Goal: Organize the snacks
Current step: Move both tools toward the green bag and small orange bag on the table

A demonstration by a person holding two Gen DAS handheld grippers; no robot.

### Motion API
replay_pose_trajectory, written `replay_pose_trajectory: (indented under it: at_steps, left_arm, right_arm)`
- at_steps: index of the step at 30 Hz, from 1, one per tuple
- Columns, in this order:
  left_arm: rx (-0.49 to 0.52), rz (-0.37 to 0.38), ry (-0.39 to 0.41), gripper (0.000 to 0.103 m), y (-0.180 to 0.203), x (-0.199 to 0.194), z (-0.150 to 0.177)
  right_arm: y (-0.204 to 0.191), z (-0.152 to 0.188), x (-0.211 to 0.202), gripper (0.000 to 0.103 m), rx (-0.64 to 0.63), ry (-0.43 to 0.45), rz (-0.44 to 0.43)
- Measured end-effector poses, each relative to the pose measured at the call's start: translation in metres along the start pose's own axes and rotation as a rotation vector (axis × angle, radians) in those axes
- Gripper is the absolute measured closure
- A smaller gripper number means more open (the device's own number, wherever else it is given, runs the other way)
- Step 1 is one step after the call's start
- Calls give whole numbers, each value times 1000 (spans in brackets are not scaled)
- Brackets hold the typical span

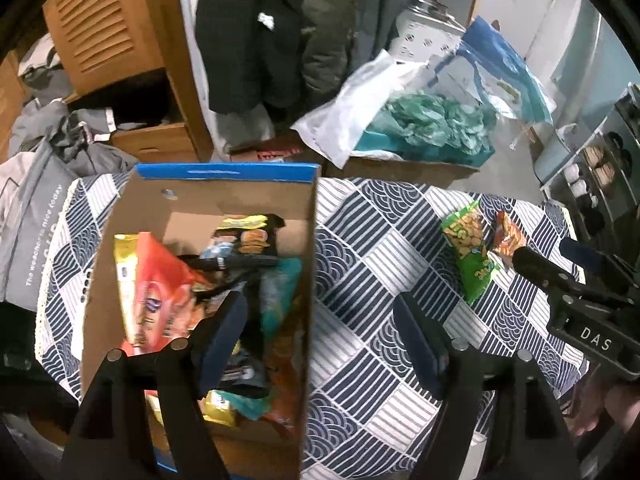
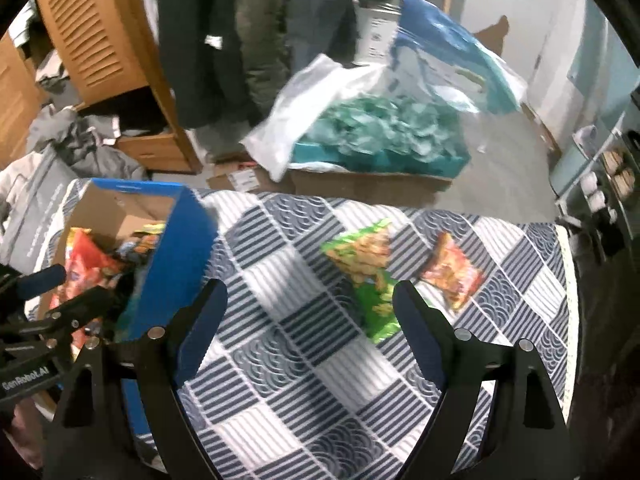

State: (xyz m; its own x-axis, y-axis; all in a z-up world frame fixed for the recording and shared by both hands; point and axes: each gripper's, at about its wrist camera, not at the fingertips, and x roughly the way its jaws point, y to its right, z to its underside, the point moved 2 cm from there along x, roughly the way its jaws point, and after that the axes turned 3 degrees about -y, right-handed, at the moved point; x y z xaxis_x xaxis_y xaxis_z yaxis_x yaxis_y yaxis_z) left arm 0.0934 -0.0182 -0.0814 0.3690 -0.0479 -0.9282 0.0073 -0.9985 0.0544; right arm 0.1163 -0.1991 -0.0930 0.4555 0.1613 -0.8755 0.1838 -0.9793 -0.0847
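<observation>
A cardboard box (image 1: pixel 224 200) with a blue rim stands on the left of the table, filled with several snack packets, a large orange bag (image 1: pixel 160 292) among them. My left gripper (image 1: pixel 320 316) is open and straddles the box's right wall, one finger over the snacks and the other over the cloth, holding nothing. A green snack bag (image 2: pixel 364 268) and an orange-red snack bag (image 2: pixel 452 276) lie flat on the cloth to the right. My right gripper (image 2: pixel 310 300) hangs open above the cloth just short of the green bag, nothing between its fingers.
A blue-and-white patterned cloth (image 2: pixel 304 360) covers the table; its far edge runs behind the snacks. Beyond it a floor box (image 2: pixel 372 184) holds teal plastic and white bags. A wooden cabinet (image 1: pixel 104 40) and heaped clothes stand at left, a shelf (image 1: pixel 600 168) at right.
</observation>
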Motion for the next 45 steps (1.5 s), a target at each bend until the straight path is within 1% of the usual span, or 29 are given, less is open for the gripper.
replay_pose_trajectory:
  at_steps: [7,11,14,19,22,26,28,30,33,36,39,45]
  left_arm:
    - [26,-4,-28,26,28,15,-7]
    - [39,-17,-34,26,40,23,-15]
    - [39,-20,-51,26,49,30,-19]
    - [47,-11,-83,26,66,41,-24]
    - [43,-1,-98,26,76,47,-26]
    - [41,9,-111,26,94,57,-33]
    - [42,10,-116,22,103,64,-36]
    - [35,8,-129,21,110,74,-39]
    - [15,18,-152,21,122,91,-43]
    - [0,22,-179,21,131,109,-46]
    - [-11,35,-200,21,140,120,-47]
    - [-25,44,-234,21,156,137,-47]
  right_arm:
    - [49,4,15,19,19,-57,31]
    - [75,5,24,19,58,-88,-13]
    - [88,2,27,19,46,-104,-4]
    - [108,-7,32,19,5,-118,-17]
    - [117,-14,39,19,-24,-127,-7]
    - [129,-20,53,19,-60,-147,-17]
    - [133,-22,63,19,-73,-164,-34]
    - [136,-22,73,19,-91,-181,-32]
    - [140,-21,93,19,-133,-220,-28]
    - [146,-19,109,19,-146,-247,-29]
    - [154,-18,121,19,-159,-253,-21]
    - [166,-12,142,19,-189,-275,-40]
